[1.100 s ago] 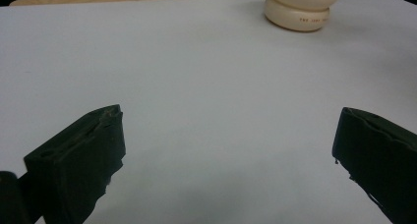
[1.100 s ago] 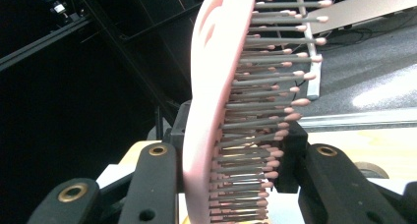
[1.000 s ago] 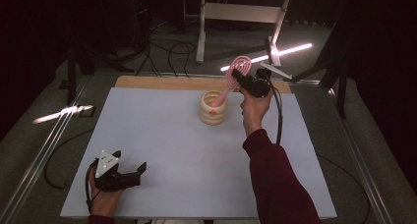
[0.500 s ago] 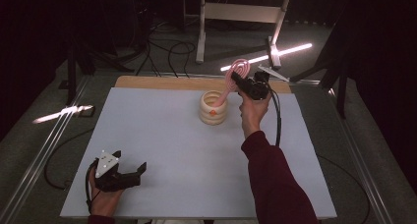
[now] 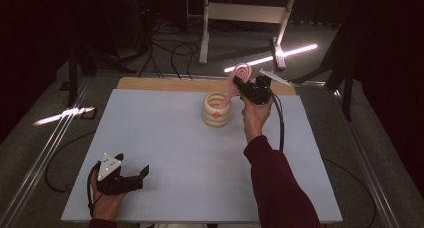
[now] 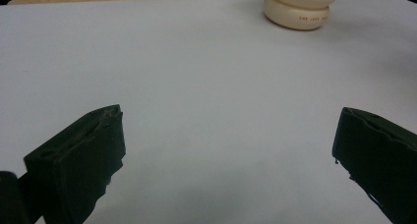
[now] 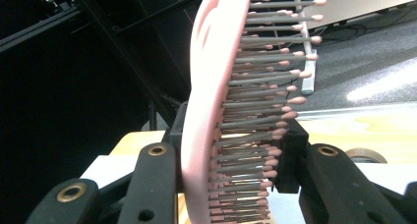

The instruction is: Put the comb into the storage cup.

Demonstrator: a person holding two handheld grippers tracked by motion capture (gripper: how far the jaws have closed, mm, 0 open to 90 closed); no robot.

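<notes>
The brush (image 7: 211, 86) is smooth pink plastic, oval, with rows of thin grey pins tipped in pink; the cup (image 5: 217, 109) is cream and ribbed. The right gripper (image 5: 243, 89) is clamped on the brush head, the handle angling down into the cup. The left gripper (image 5: 134, 178) rests on the near table (image 5: 165, 153), jaws wide apart, well away from the brush.

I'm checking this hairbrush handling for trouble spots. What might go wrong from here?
The right gripper clamps the pink hairbrush across its bristles, so it might twist or slip in the grip. The handle slants down into the cream holder; a sideways pull could tip that holder. The left gripper rests open at the near edge of the table, too far to steady anything.
</notes>
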